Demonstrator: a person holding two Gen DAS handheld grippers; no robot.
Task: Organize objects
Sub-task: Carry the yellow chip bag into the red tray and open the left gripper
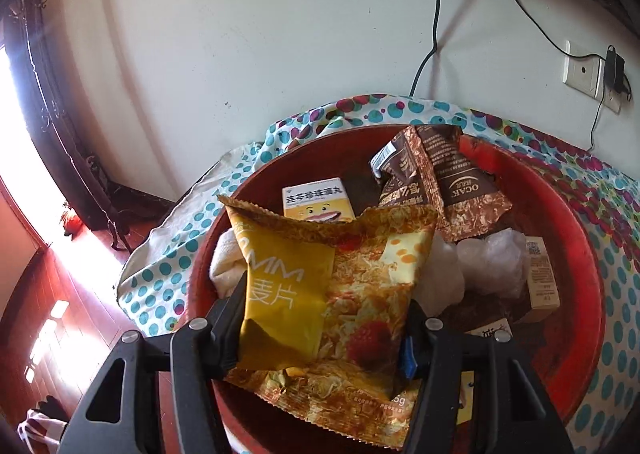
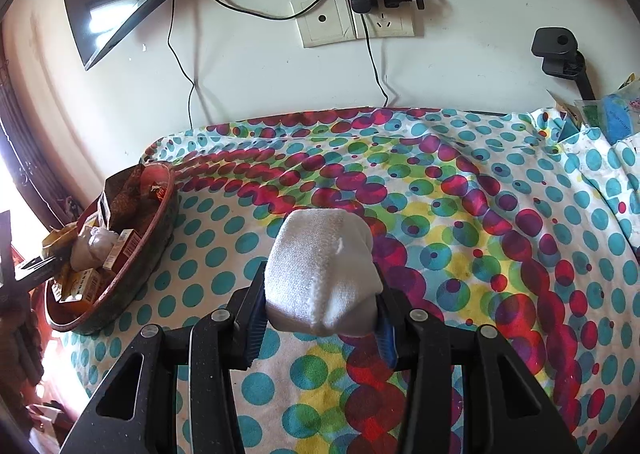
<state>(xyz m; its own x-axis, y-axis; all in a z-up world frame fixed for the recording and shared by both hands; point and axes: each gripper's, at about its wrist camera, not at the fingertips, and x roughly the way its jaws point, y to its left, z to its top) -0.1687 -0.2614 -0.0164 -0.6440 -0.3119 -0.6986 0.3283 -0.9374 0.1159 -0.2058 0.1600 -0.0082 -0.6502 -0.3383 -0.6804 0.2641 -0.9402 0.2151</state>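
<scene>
From the left wrist: the left gripper (image 1: 326, 318) has its jaws closed about halfway onto a yellow cereal packet (image 1: 332, 286), pinching it by its two long edges. The packet's long axis runs straight out ahead of the jaws, its torn-looking top edge pointing away. It hangs over the red basin (image 1: 576, 254), which lies directly below and ahead of the jaws and already holds a small yellow box (image 1: 318, 200), brown sachets (image 1: 440, 182) and crumpled plastic (image 1: 492, 258). The drop, I judge, is straight down.

From the right wrist: the right gripper (image 2: 320, 302) is clamped on a rolled white sock (image 2: 320, 266), which bulges up and forward between the jaws, its length along the fingers. Below it is the spotted cloth (image 2: 460, 214). The red basin (image 2: 156, 222) sits well off to the left of these jaws, near the wall; the left gripper is far nearer to it. Carrying the sock there would need a long leftward sweep.
</scene>
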